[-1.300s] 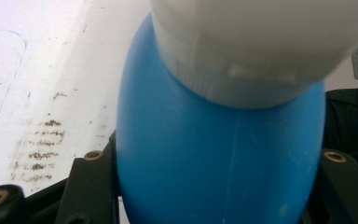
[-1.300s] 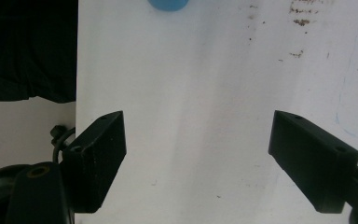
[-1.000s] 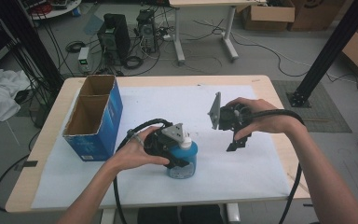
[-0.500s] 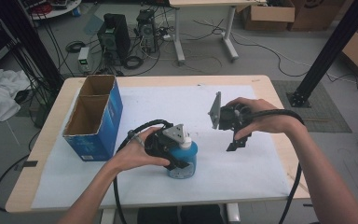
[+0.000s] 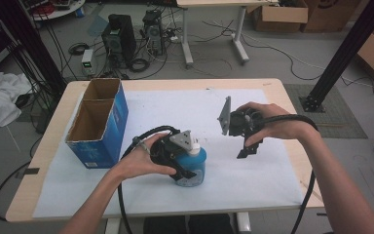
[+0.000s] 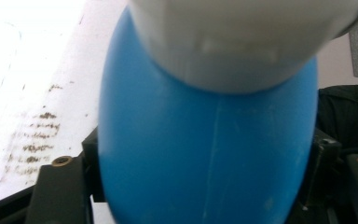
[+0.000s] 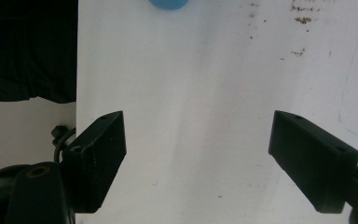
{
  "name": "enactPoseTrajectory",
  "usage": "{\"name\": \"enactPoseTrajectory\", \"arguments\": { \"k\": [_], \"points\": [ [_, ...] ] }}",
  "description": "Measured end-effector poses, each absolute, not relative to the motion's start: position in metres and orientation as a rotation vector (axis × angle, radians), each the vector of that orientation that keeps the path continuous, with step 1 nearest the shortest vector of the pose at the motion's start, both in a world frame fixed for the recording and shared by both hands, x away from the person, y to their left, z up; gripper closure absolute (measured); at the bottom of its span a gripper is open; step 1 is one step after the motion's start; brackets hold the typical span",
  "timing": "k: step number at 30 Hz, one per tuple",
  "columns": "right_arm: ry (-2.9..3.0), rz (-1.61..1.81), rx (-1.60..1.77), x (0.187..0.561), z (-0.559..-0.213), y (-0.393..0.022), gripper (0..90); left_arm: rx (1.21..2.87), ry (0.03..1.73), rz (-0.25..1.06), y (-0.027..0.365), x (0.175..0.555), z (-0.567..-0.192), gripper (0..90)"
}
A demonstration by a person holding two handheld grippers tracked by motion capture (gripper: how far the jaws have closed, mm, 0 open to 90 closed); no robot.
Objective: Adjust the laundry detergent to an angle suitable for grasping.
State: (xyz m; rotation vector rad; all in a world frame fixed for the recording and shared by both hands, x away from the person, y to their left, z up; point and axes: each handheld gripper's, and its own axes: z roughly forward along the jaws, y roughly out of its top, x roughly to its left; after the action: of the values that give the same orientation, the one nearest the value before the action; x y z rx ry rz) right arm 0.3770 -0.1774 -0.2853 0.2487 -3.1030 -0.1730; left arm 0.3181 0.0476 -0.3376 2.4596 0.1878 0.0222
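Bottle (image 5: 193,165) stands upright on the table (image 5: 272,87), its long axis vertical, between the left gripper's (image 5: 187,168) fingers; the jaws have just been opening and flank its blue body loosely, no longer pressing. The right gripper (image 5: 247,146) hangs open, well apart. The box (image 5: 100,122) lies beyond the left hand; bare paper (image 5: 253,180) elsewhere.

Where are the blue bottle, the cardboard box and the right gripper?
blue bottle (image 5: 195,165): high view, on its blue body below the white cap.
cardboard box (image 5: 108,138): high view, on its blue outer side wall.
right gripper (image 7: 196,154): right gripper view, midway between its open jaws.
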Motion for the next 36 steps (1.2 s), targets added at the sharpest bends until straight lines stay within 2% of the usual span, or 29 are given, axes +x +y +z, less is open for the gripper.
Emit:
{"name": "enactPoseTrajectory", "arguments": {
  "k": [7,14,21,36],
  "points": [
    [-3.105,-0.169,0.249,0.377,-0.286,-0.177,18.9,2.474,0.198,0.016,0.052,0.318,-0.335,16.9],
    [-3.103,-0.158,0.255,0.377,-0.287,-0.176,18.9,2.517,0.219,0.021,0.055,0.319,-0.333,16.7],
    [-3.103,-0.157,0.255,0.377,-0.287,-0.176,18.9,2.555,0.198,-0.033,0.068,0.322,-0.324,16.7],
    [-3.103,-0.148,0.265,0.376,-0.289,-0.174,18.8,2.631,0.183,-0.001,0.086,0.332,-0.303,16.8]
  ]
}}
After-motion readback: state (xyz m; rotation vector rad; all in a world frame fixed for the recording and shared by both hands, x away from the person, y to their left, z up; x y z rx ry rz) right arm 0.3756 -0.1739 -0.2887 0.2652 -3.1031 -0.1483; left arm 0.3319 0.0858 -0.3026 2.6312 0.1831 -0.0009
